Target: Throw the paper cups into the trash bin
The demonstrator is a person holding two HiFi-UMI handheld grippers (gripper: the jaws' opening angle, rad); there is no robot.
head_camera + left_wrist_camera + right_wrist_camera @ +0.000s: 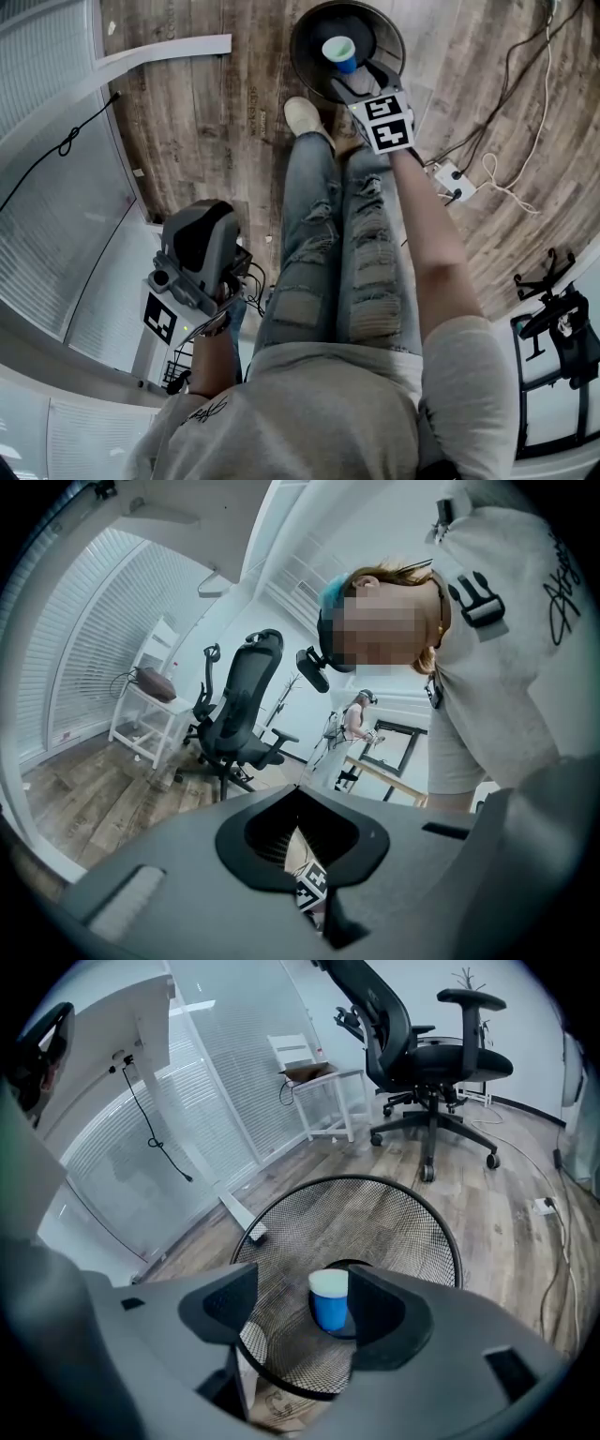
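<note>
- Your grey shirt [309, 412] sat nearest, filling 6 o'clock of the head view, with your jeans running up from it.
- Left gripper [202, 234] hung by your hip at 8 o'clock. Its own view [300, 789] showed the jaw tips met and no cup in them. It pointed up at you, away from the work.
- Right gripper [359, 80] reached out at 12 to 1 o'clock over the trash bin [298, 37]. Its own view [300, 1288] showed the jaws spread wide, clamping nothing.
- Paper cup [339, 52] was upright inside the bin's rim, below those parted jaws. In the right gripper view, cup [329, 1302] sat close to the right-hand jaw, bin mesh [394, 1222] all round it. I couldn't tell if it rested on the bottom or was mid-drop.
- Handling, my guess: the cup was light, thin-walled, easily crushed and a bit slick. Take it across the mid wall with a soft squeeze, not at the rim.
- Counts: one blue paper cup, one bin, two grippers. No other cup showed.
</note>
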